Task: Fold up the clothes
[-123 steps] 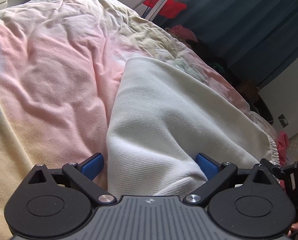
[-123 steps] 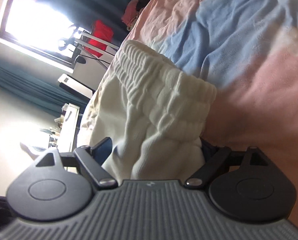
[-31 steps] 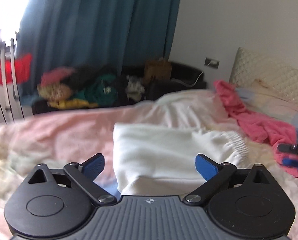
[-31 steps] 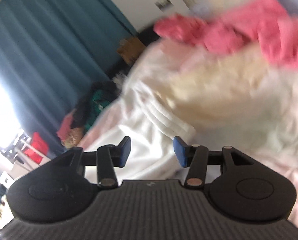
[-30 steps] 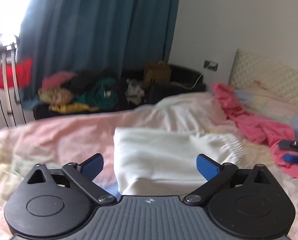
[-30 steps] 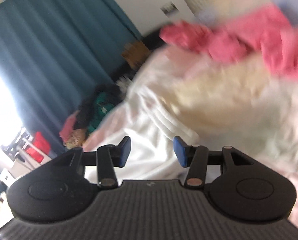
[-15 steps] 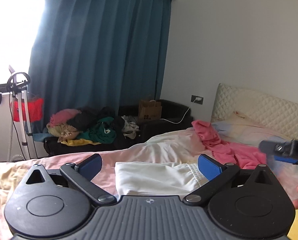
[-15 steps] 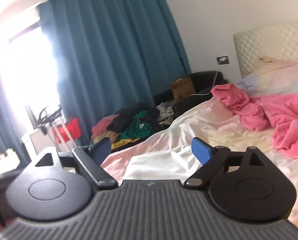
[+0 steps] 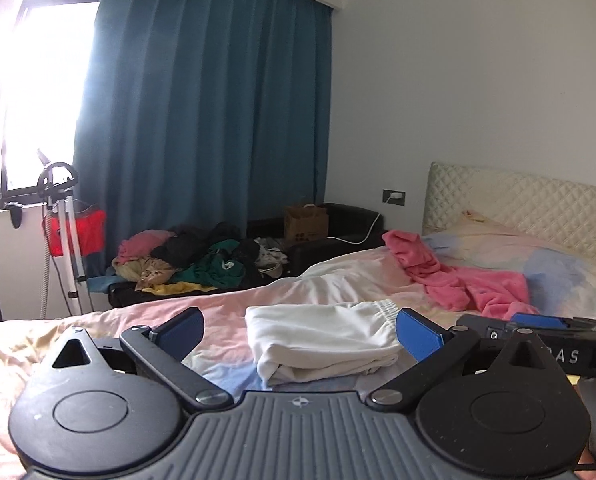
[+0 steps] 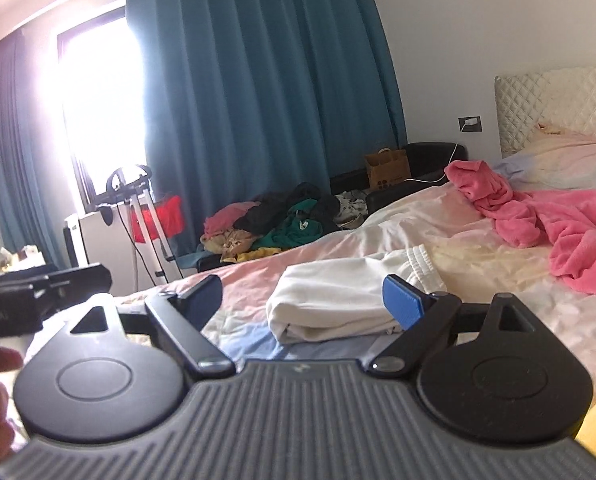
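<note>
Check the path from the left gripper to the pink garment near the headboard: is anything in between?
Yes. The folded white shorts lie directly ahead of the open left gripper, and the right gripper sits low on the right, in front of the pink garment. Only open bedsheet lies beyond them.

— How many claws?
— Two: the left claw (image 9: 300, 334) and the right claw (image 10: 312, 300), each with two blue fingers (image 9: 418, 334).
— Clothes on the bed (image 9: 226, 316)?
— One folded white garment (image 9: 322, 342) near, one pink garment (image 9: 458, 280) far right.
— Beyond it?
— One clothes pile (image 9: 202, 256), one box (image 9: 306, 224), one curtain (image 9: 202, 120), one window (image 9: 38, 92), one headboard (image 9: 518, 200).
</note>
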The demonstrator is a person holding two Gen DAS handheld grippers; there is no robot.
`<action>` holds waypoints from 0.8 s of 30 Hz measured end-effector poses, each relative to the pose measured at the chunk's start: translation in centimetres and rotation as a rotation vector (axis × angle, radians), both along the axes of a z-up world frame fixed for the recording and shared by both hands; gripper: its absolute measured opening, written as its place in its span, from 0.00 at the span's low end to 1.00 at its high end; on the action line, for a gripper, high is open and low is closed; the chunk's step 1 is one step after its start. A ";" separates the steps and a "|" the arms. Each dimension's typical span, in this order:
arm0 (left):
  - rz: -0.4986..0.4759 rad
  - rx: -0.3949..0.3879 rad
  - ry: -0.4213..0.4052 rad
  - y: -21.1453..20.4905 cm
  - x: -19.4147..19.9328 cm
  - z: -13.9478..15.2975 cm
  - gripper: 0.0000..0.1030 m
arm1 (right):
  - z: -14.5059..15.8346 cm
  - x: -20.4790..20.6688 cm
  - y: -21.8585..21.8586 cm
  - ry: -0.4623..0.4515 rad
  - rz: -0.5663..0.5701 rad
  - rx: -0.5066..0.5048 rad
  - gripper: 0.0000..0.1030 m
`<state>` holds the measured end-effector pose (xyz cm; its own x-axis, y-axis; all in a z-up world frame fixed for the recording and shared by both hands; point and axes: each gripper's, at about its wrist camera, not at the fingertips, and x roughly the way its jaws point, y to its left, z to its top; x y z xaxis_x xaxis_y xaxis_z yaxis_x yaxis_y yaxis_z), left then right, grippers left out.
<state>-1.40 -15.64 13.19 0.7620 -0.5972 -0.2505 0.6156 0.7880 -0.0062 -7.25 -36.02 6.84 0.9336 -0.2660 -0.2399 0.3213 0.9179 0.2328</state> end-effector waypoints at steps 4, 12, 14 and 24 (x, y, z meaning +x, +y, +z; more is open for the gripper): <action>0.030 -0.006 0.014 0.8 0.0 -1.4 1.00 | -1.6 -0.3 1.3 0.005 -0.002 -0.035 0.86; 0.061 0.003 0.043 1.6 1.0 -3.8 1.00 | -4.1 0.5 2.8 0.044 -0.009 -0.087 0.86; 0.067 0.007 0.048 1.6 1.4 -4.4 1.00 | -4.7 0.7 3.0 0.050 -0.009 -0.093 0.86; 0.081 0.025 0.079 0.9 3.3 -6.6 1.00 | -6.3 1.7 3.6 0.066 -0.044 -0.125 0.86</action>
